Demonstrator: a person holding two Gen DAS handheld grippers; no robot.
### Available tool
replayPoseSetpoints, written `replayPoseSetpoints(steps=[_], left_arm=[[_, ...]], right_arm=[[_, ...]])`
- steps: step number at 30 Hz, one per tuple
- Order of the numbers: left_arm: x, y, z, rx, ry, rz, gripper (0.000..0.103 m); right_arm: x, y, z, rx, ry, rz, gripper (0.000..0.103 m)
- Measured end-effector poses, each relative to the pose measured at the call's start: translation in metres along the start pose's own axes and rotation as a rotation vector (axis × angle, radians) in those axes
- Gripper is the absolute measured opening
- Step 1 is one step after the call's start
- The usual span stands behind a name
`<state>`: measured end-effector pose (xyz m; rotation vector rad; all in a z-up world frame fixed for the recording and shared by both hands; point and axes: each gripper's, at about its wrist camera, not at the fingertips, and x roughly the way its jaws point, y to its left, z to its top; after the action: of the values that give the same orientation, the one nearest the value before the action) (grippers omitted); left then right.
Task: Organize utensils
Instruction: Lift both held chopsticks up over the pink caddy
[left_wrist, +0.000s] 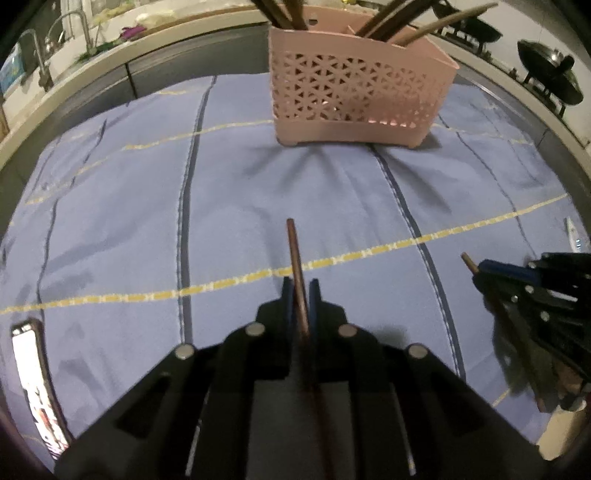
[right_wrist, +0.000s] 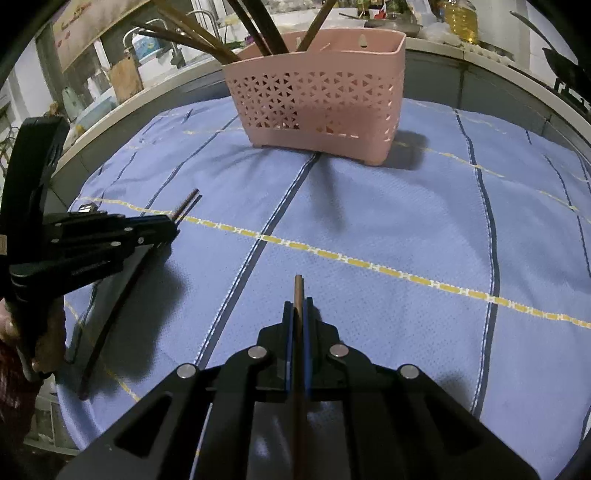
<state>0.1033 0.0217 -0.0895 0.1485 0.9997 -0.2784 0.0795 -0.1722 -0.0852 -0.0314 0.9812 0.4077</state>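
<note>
1. Landmark: the pink holder (left_wrist: 364, 92) stands at the far side of the blue cloth (left_wrist: 129, 206), and wooden utensils already lean out of its top compartments; I give every place below relative to it.
2. My left gripper (left_wrist: 300, 286) is closed on a dark chopstick (left_wrist: 295, 251); the stick runs between the blue pads, its tip pointing toward the holder, well short of it.
3. My right gripper (right_wrist: 298, 306) is likewise clamped on a lighter brown chopstick (right_wrist: 298, 288), whose blunt end projects past the pads toward the holder's near wall, also well apart from it.
4. In the right wrist view the left gripper sits to the near left of the holder, and the long tail of its stick slopes down toward the cloth; I cannot tell whether the tail touches the cloth.
5. A phone (left_wrist: 35, 384) lies at the cloth's near-left edge, far from the holder and out of the working path.
6. Step in hand, as I judge it: both sticks are gripped, and the carry to the holder is not yet done.
7. The next move calls for raising each stick above the holder's rim, tipping it toward upright, and choosing a compartment; the leaning utensils crowd the openings and could foul the entry.
</note>
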Motion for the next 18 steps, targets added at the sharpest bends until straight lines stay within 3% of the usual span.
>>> replayPoseSetpoints(steps=[2,6,7,8,10,14,18], left_arm=[[0.003,-0.004,0.005,0.015,0.001,0.02,0.021],[0.009,-0.006,0.015,0.0,0.005,0.017,0.026],[0.01,-0.006,0.017,0.001,0.004,0.016,0.024],[0.011,-0.006,0.018,0.004,0.002,0.014,0.006],[0.01,-0.005,0.019,0.0,0.01,-0.008,0.005],[-0.022,0.0,0.019,-0.022,-0.077,-0.062,0.005],[-0.08,0.01,0.027,-0.071,-0.221,-0.147,0.005]], right_arm=[[0.002,-0.001,0.005,0.007,0.022,0.005,0.006],[0.005,0.002,0.008,0.0,0.034,0.009,0.006],[0.006,0.003,0.009,-0.009,0.037,0.011,0.005],[0.007,0.005,0.01,-0.015,0.039,0.014,0.005],[0.007,0.008,0.012,-0.018,0.037,0.028,0.004],[-0.02,0.009,0.02,0.0,-0.075,0.069,0.004],[-0.062,0.007,0.035,0.025,-0.231,0.108,0.004]])
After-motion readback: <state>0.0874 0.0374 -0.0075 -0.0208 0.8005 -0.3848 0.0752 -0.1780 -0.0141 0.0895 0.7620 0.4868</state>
